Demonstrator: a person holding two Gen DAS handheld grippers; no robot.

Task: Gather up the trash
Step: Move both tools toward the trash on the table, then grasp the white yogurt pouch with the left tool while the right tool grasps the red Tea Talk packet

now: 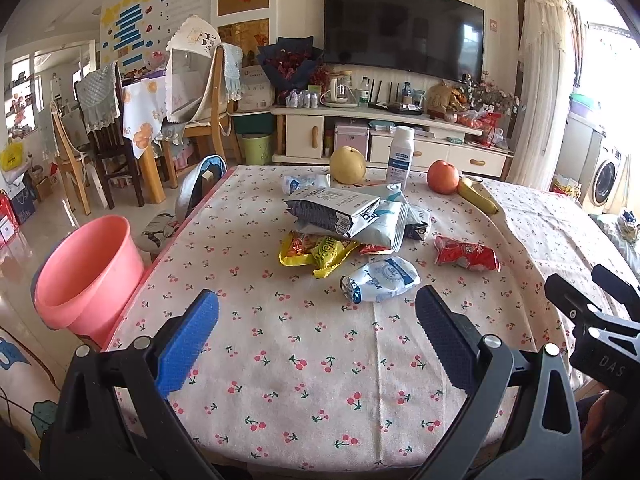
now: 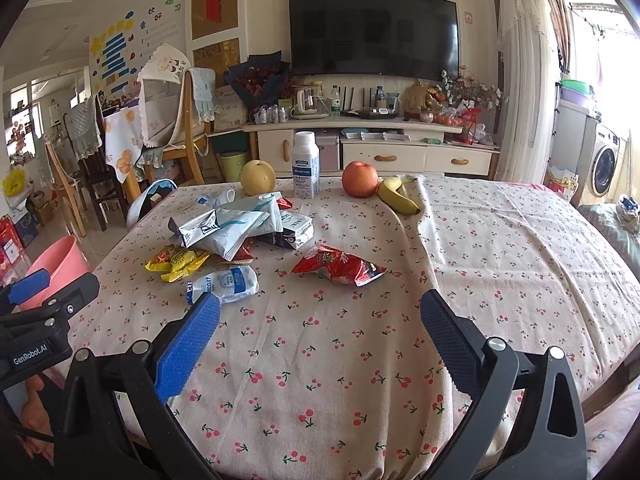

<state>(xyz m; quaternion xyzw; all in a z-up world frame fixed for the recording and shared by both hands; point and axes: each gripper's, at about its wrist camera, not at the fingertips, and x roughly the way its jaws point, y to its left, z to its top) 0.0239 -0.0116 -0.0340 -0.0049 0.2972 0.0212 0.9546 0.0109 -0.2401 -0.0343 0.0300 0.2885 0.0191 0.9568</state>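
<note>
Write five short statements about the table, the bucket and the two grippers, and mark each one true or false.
1. Both grippers are open and hold nothing. True: the left gripper and the right gripper each show spread fingers over bare tablecloth.
2. The pink bucket stands on the table. False: it stands on the floor beside the table's left edge.
3. The red wrapper lies apart from the main pile of packets. True.
4. The white bottle lies on its side. False: it stands upright between the pear and the apple.
5. The banana lies next to the apple. True.
</note>
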